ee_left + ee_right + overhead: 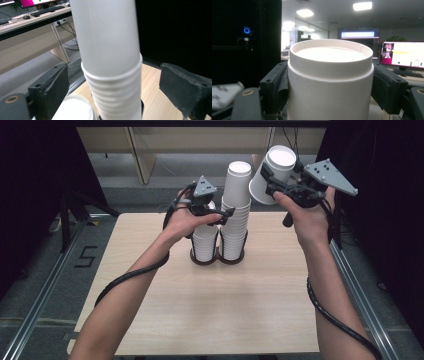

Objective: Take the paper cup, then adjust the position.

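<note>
We see right gripper [270, 182] raised above table's far right edge, jaws clamped on single white paper cup [272, 174], cup tilted, bottom up. In right gripper view, both pads press that cup's [329, 82] sides. Left gripper [220, 215] at two cup stacks near table's [210, 305] far edge: we note jaws astride tall stack [112, 62], gaps either side, pads clear of it. Short stack [205, 242] stands just left of tall stack [236, 215], touching; both sit in dark ring holder [217, 260].

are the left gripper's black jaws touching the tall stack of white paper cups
Apart: the left gripper view shows gaps between both jaws of the left gripper and the tall stack of white paper cups.
</note>
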Available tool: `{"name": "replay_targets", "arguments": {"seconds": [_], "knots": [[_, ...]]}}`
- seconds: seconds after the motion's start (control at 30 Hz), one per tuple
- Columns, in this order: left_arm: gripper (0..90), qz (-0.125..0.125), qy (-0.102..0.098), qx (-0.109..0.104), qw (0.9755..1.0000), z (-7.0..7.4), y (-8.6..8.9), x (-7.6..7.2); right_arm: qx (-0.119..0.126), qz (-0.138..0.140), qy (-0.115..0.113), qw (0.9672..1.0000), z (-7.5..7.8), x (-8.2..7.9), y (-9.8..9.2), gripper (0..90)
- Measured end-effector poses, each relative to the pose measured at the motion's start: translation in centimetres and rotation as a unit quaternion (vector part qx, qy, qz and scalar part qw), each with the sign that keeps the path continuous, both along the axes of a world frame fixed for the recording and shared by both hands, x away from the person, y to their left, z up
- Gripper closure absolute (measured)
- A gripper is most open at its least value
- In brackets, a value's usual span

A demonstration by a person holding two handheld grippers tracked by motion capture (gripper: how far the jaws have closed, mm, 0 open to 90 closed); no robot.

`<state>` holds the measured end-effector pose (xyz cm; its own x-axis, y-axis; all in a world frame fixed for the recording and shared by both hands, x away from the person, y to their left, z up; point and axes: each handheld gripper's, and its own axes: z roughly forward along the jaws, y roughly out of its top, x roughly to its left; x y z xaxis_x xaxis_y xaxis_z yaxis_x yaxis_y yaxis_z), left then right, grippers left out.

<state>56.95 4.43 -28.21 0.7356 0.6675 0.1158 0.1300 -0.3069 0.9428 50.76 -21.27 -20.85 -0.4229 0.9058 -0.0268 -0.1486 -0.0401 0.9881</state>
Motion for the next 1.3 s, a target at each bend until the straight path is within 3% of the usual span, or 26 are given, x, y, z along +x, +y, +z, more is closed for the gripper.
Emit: {"name": "replay_targets", "arguments": {"seconds": [0.13,0.27,0.47,0.57,0.6,0.97,1.07,1.23,1.3], "knots": [[8.5,-0.005,0.002,0.005,1.0,-0.4,1.3,-1.9,0.0,-0.003,0.014,0.9999,-2.1,-0.5,-0.4,24.2],[8.7,-0.012,0.007,0.005,0.9999,-1.1,2.4,-3.5,-0.016,-0.004,0.038,0.9992,-4.6,-0.9,-0.7,24.1],[8.9,-0.014,0.002,0.002,0.9999,-1.9,3.5,-5.1,-0.019,0.0,0.056,0.9983,-6.4,-0.9,-0.5,24.1],[9.0,-0.016,-0.001,-0.002,0.9999,-1.9,3.8,-5.5,-0.025,0.004,0.063,0.9977,-6.9,-0.9,-0.5,24.1],[9.0,-0.018,-0.001,-0.005,0.9998,-1.8,3.9,-5.6,-0.031,0.002,0.054,0.998,-7.0,-0.8,-0.6,24.1],[9.2,-0.013,0.011,-0.014,0.9998,-2.4,3.5,-5.7,-0.03,0.003,0.08,0.9964,-9.6,-1.1,-1.3,24.1],[9.2,-0.019,0.01,-0.019,0.9996,-2.5,3.4,-5.9,-0.045,0.004,0.08,0.9958,-10.4,-1.3,-1.0,24.1],[9.4,-0.021,0.014,-0.025,0.9994,-3.2,3.3,-6.0,-0.084,0.014,0.104,0.991,-12.5,-1.6,-0.1,24.1],[9.6,-0.022,0.019,-0.025,0.9993,-3.6,3.2,-6.0,-0.1,0.013,0.101,0.9898,-13.2,-1.9,0.1,24.0]]}}
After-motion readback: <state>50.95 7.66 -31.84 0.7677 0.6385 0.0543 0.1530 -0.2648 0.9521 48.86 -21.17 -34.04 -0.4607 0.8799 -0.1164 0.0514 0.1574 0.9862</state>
